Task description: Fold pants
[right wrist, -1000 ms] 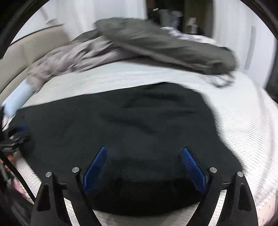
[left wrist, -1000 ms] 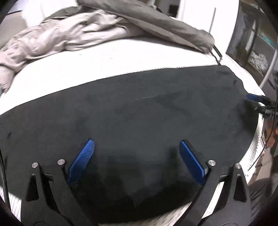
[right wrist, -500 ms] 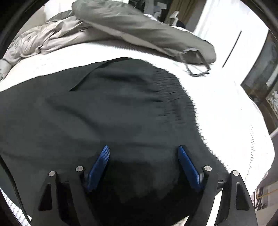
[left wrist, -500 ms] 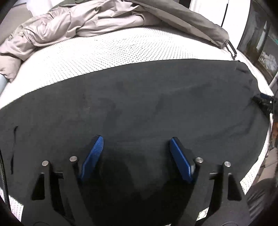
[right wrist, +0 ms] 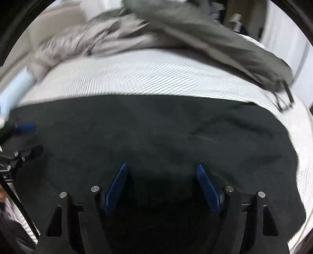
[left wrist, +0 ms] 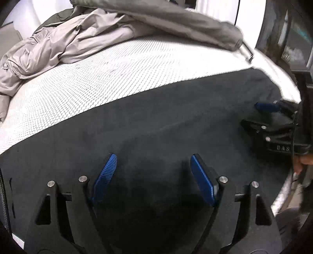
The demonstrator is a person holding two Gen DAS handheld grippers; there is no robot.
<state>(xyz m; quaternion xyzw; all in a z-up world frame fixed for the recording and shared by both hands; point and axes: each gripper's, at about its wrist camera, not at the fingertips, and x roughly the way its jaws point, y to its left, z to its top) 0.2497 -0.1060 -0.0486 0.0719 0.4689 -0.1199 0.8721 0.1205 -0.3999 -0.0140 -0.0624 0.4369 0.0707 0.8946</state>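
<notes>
Black pants lie spread flat across a white mattress. My left gripper hovers low over the near part of the cloth, jaws apart, with only flat fabric beneath its blue pads. At the right end of the pants in the left wrist view is my right gripper. In its own view the right gripper stands over the pants with its jaws closing. No fold is pinched between its pads. The left gripper shows at that view's left edge.
A heap of pale grey clothing and an olive-grey garment with a strap buckle lie along the far side of the mattress. The bed's edge runs close on the right. A hand shows there.
Both pairs of jaws have narrowed. The right gripper has swung left along the pants, so the left gripper is back at the left edge of its view. In the left view the right gripper looms larger.
</notes>
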